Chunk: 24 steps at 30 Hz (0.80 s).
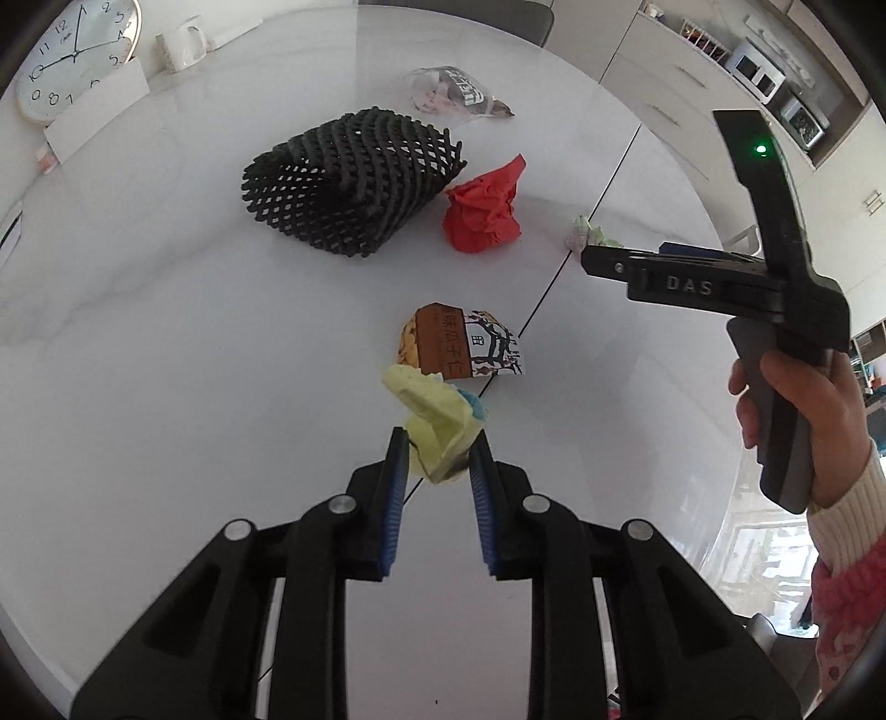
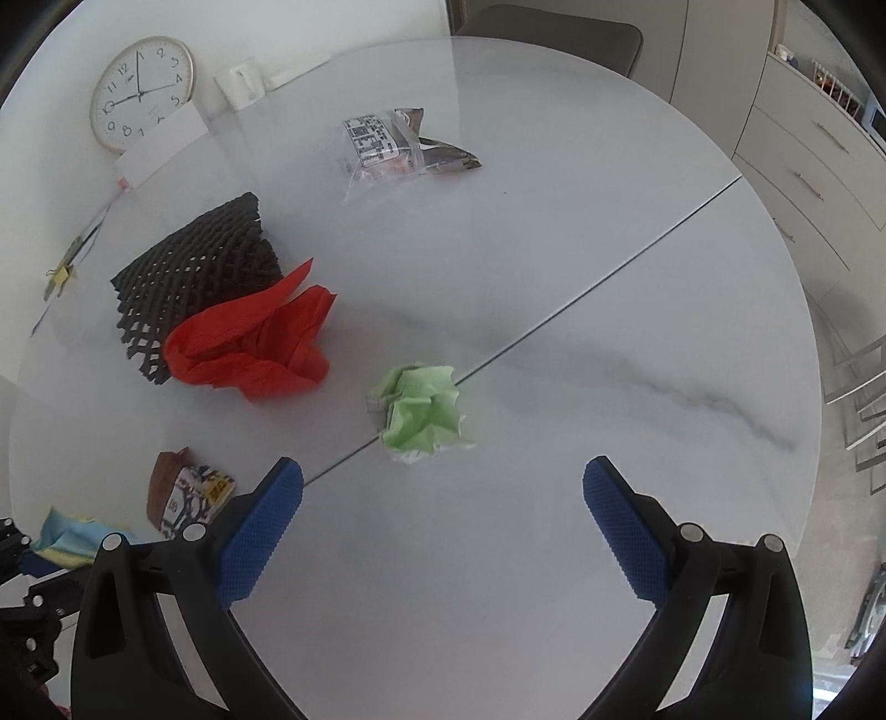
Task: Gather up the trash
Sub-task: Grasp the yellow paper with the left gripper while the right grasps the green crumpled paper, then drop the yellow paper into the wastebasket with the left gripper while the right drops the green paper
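My left gripper (image 1: 440,448) is shut on a crumpled yellow paper with a blue patch (image 1: 432,410), just above the white table. Beyond it lies a brown printed snack wrapper (image 1: 462,346). My right gripper (image 2: 443,471) is open and empty. A crumpled green paper (image 2: 423,410) lies on the table seam just ahead of its blue pads (image 2: 266,526). Red crumpled paper (image 2: 255,349) rests against a black foam net (image 2: 194,277) to the left. A clear plastic bag (image 2: 393,147) lies farther back. In the left wrist view, a hand holds the right gripper (image 1: 590,260) beside the green paper (image 1: 587,230).
The round marble table (image 2: 609,332) has a dark seam across it. A wall clock (image 2: 141,91) and a white mug (image 2: 241,83) stand at its far left edge. Cabinets (image 2: 803,166) line the right side and a chair (image 2: 554,39) stands behind.
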Motion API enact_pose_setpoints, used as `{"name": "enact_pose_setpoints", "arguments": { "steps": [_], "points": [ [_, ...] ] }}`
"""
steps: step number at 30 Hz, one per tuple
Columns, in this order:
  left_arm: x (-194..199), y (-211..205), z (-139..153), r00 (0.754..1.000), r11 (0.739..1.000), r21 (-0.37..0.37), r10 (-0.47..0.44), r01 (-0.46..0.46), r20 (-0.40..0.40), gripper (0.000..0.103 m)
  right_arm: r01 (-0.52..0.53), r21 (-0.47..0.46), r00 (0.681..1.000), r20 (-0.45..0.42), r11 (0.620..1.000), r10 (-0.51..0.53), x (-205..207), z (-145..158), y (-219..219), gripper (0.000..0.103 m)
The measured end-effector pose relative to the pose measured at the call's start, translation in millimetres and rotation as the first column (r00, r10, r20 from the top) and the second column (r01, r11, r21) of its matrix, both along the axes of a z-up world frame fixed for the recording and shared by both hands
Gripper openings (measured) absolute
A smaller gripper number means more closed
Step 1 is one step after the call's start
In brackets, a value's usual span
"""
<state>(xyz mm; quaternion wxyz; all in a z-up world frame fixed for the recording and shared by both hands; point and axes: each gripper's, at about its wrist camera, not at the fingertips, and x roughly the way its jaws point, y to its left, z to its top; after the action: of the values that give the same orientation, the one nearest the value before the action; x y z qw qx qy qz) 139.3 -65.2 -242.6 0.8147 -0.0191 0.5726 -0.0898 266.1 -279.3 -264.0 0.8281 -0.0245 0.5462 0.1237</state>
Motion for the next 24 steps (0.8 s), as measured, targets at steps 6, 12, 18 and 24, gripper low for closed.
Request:
{"name": "enact_pose_setpoints", "arguments": {
  "steps": [6, 12, 18, 24],
  "points": [
    [3.7, 11.6, 9.5, 1.0, 1.0, -0.003, -0.001, 0.001, 0.012, 0.022, -0.018, -0.047, 1.0, -0.015, 0.999, 0.017, 15.4, -10.1, 13.7, 0.043],
    [5.4, 5.7, 14.3, 0.997, 0.997, 0.004, -0.075, 0.075, 0.018, 0.022, 0.021, -0.026, 1.0, 0.003, 0.999, -0.021, 0.7, 1.8, 8.5, 0.033],
    [-8.1, -31.4, 23.1, 0.967, 0.967, -0.024, -0.253, 0.253, 0.018, 0.022, 0.149, 0.031, 0.988, 0.037, 0.988, -0.15, -68.0, 34.5, -25.8, 0.033],
    [-52.0, -103.4, 28.6, 0.878, 0.876, -0.052, -0.479, 0.479, 0.005, 0.022, 0.276, 0.034, 0.96, 0.029, 0.961, -0.277, -171.4, 55.4, -77.9, 0.033]
  ]
}}
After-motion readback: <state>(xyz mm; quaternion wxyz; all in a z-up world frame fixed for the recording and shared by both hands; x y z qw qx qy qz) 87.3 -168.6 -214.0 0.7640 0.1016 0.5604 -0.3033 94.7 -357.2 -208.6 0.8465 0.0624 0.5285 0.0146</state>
